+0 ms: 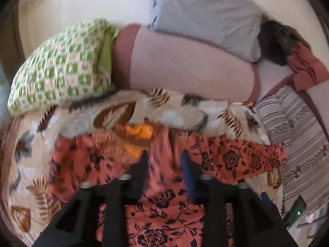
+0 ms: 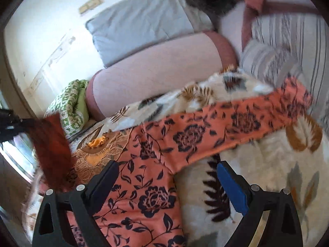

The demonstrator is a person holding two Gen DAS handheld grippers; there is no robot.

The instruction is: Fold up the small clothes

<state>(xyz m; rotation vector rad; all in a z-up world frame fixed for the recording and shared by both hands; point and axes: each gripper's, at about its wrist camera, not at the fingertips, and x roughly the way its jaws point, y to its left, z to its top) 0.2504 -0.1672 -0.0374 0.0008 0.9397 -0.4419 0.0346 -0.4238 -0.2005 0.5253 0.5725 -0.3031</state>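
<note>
A coral garment with dark floral print lies on a leaf-patterned blanket. My left gripper is shut on a fold of this coral garment, bunched between the fingers. In the right wrist view the same garment spreads under my right gripper, with one sleeve stretched to the right. The right gripper is open above the cloth, its blue-padded finger over the blanket. An orange and brown lace garment lies just beyond.
A green checked pillow, a pink bolster and a grey pillow lie at the bed's head against a white wall. A striped sheet lies to the right. A dark red cloth hangs at the left.
</note>
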